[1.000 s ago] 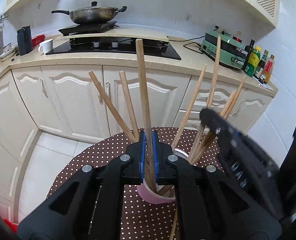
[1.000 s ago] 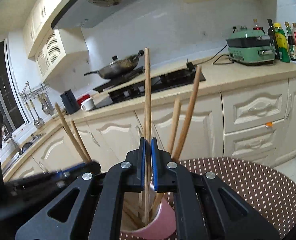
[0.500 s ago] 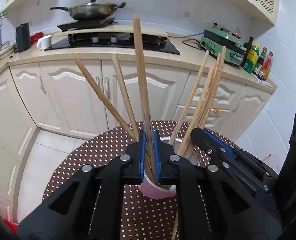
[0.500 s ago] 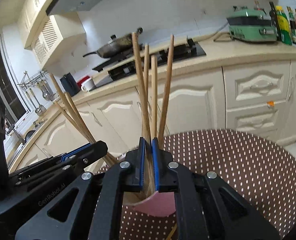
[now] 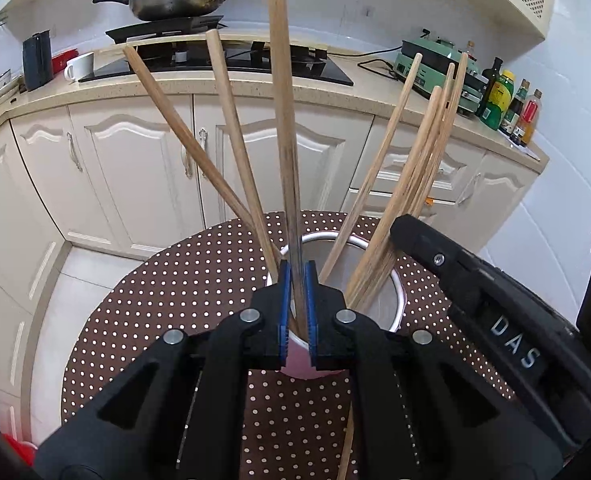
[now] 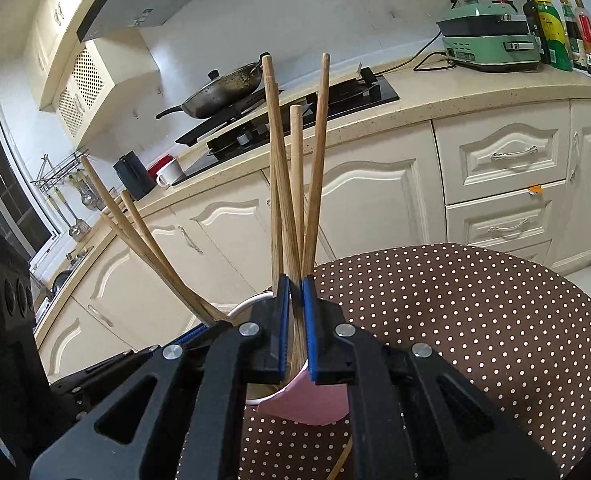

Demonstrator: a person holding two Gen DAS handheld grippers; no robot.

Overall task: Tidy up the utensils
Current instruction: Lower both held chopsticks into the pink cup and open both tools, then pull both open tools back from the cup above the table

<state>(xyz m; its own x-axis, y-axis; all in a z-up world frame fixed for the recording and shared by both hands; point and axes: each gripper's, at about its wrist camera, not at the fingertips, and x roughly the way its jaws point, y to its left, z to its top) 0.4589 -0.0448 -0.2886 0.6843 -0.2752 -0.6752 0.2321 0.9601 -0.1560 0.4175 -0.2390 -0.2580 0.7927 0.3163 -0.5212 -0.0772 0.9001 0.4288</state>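
Left gripper [image 5: 296, 276] low in frame, blue pads pinched on a single upright wooden chopstick [image 5: 281, 92] whose lower end dips into a pink cup [image 5: 391, 304] with a white rim. More chopsticks [image 5: 423, 152] fanned out of the cup to both sides. Cup standing on a round brown polka-dot table [image 5: 167, 292]. Right gripper [image 5: 475, 292] reaching in from the right, tip against the rightmost chopsticks. Behind: cream cabinets, black hob, lidded wok [image 5: 175, 0].

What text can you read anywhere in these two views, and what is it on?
"DAS": raised letters on the black body of the right gripper, seen from the left wrist.
Bottle labels on the counter: too small to read.
Sticker on the range hood: blurred, unreadable.
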